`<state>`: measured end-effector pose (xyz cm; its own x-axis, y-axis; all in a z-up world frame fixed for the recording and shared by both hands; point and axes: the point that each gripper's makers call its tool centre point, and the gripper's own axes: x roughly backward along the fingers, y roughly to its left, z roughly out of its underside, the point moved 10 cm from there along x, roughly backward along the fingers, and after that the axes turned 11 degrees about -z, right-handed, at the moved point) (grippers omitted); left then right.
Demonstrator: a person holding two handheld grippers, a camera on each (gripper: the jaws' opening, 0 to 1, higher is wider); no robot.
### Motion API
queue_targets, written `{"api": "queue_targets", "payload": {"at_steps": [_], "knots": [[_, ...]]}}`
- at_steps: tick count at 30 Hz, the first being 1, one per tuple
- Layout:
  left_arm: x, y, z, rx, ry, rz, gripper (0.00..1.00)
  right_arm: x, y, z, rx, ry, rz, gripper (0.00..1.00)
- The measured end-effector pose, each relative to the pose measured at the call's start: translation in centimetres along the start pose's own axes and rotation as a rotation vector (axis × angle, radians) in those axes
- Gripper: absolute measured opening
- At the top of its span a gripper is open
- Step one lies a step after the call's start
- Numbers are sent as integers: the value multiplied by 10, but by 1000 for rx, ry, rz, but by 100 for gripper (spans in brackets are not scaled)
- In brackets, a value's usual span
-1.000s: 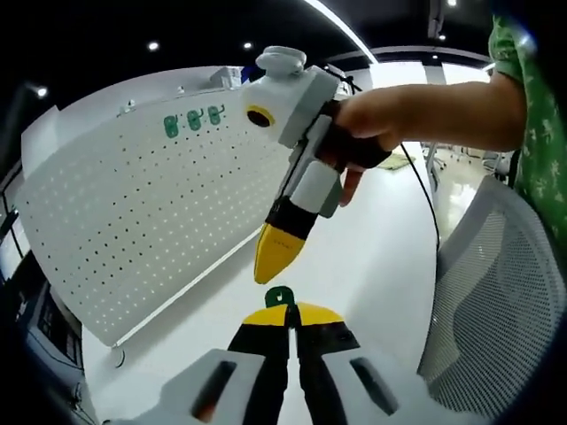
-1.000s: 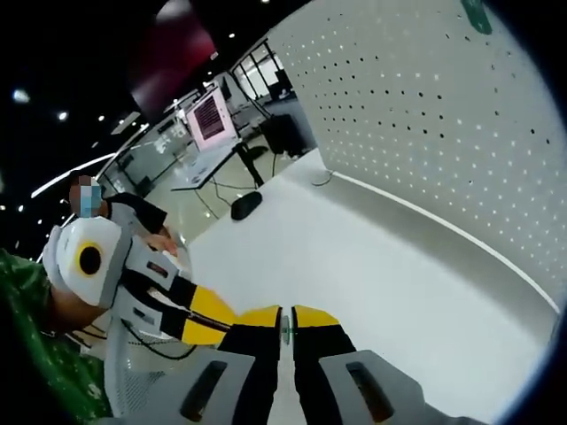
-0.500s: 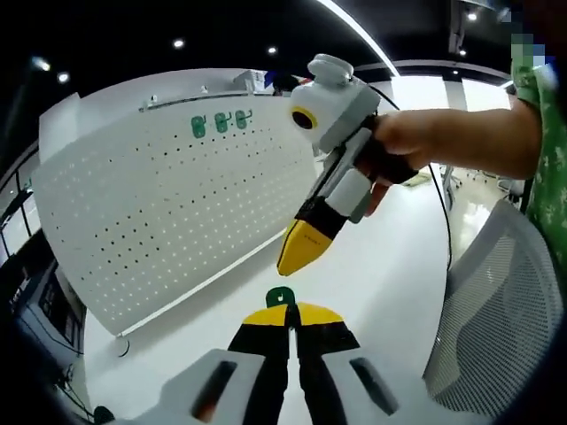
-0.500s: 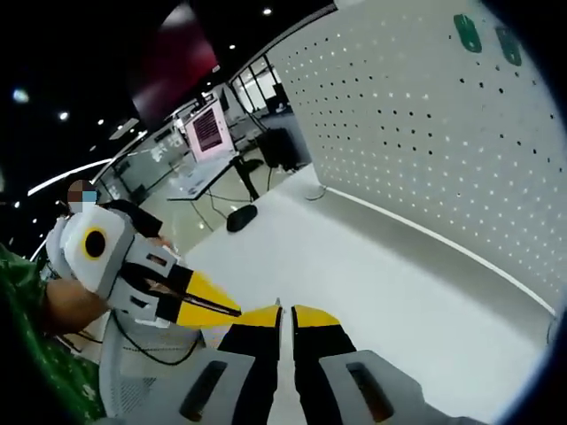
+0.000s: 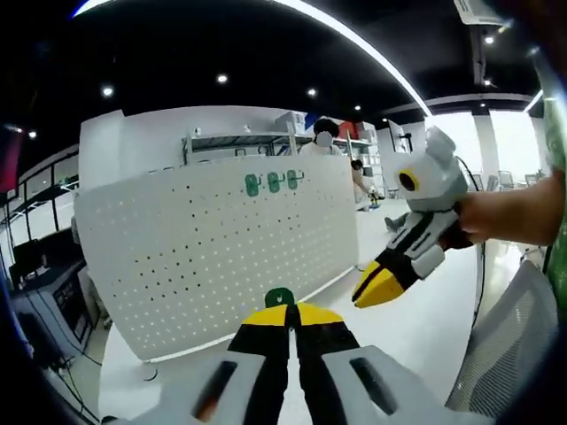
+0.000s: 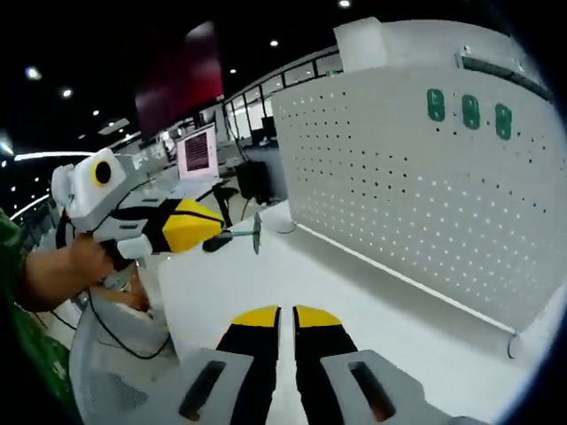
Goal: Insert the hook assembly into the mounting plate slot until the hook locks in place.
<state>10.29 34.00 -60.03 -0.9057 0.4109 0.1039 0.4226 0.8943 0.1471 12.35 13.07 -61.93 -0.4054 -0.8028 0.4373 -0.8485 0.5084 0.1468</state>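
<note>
Left gripper view: your left gripper [image 5: 289, 312] pinches one green hook [image 5: 280, 297]; three more hooks [image 5: 272, 182] sit on the pegboard [image 5: 204, 252]; right gripper [image 6: 284, 315] jaws closed, empty.

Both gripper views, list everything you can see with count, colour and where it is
Pegboard: one, white, upright on the table.
Mounted hooks: three, green, in a row near the pegboard's top.
Hook assembly: one, green, clamped in the left gripper's tips.
Table: one, white, under the pegboard.
Mesh chair: one, white, beside the table.
Monitor: one, lit, in the background.
Left gripper: yellow-tipped, shut on the hook assembly.
Right gripper: yellow-tipped, shut, nothing between the tips.
</note>
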Motion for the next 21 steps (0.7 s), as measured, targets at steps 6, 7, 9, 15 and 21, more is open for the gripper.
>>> {"api": "queue_targets", "payload": {"at_steps": [6,7,9,15,21], "knots": [[-2,4,-20,46,-78,-53,1,13,13,-4,107,-51,60,9],[-3,4,-24,52,-90,-53,1,16,15,-7,133,-63,70,10],[-3,4,-31,75,-116,-55,1,19,19,-15,185,-93,90,10],[-1,-1,-47,118,-150,-26,1,16,17,-49,209,-196,61,11],[2,-7,-57,103,-173,-8,1,3,14,-71,216,-245,29,11]]}}
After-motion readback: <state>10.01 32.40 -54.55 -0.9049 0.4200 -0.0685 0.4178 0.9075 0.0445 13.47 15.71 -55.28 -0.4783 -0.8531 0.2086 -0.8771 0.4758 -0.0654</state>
